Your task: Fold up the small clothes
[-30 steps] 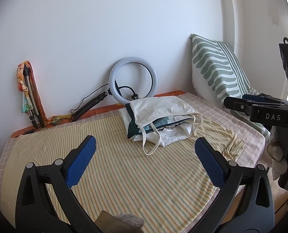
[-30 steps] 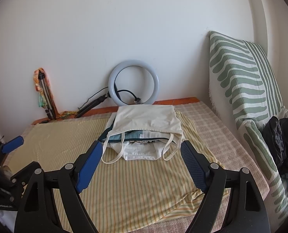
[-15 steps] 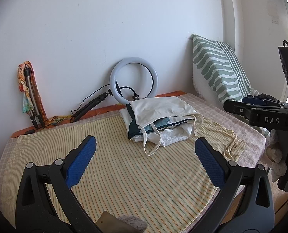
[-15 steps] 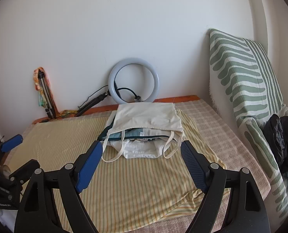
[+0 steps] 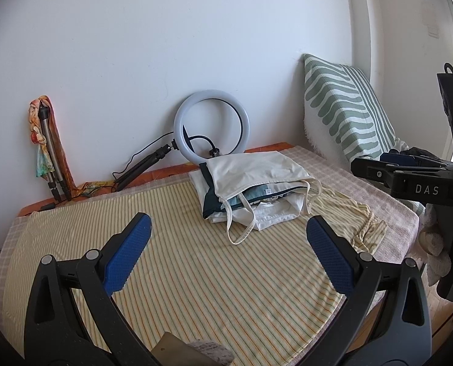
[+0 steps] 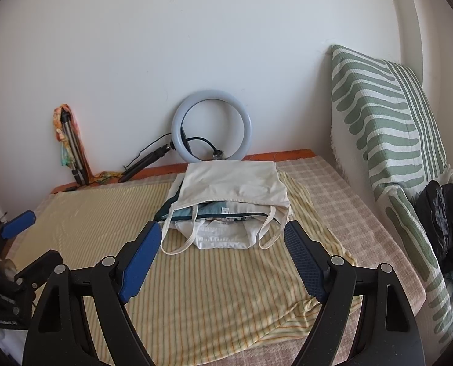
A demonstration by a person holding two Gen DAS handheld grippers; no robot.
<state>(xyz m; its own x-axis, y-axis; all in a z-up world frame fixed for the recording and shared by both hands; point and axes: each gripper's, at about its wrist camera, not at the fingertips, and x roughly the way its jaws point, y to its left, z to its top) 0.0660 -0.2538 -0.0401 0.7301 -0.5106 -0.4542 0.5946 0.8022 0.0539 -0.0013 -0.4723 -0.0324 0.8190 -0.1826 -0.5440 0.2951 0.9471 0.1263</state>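
Note:
A stack of folded small clothes (image 5: 254,187) lies at the back middle of the bed, on a yellow striped sheet (image 5: 196,274). A cream top with thin straps (image 6: 232,183) lies on top, over a teal piece (image 6: 211,212) and a white piece (image 6: 223,238). My left gripper (image 5: 228,238) is open and empty, in front of the stack and apart from it. My right gripper (image 6: 223,244) is open and empty, just short of the stack's front edge. It shows at the right of the left wrist view (image 5: 409,180).
A ring light (image 5: 211,128) on a small tripod leans on the back wall. A folded tripod with a colourful cloth (image 5: 48,149) stands at the back left. A green striped cushion (image 6: 388,140) leans at the right, dark clothes (image 6: 446,219) beside it.
Both grippers have shifted slightly; the views are almost the same. The stack of clothes has not moved.

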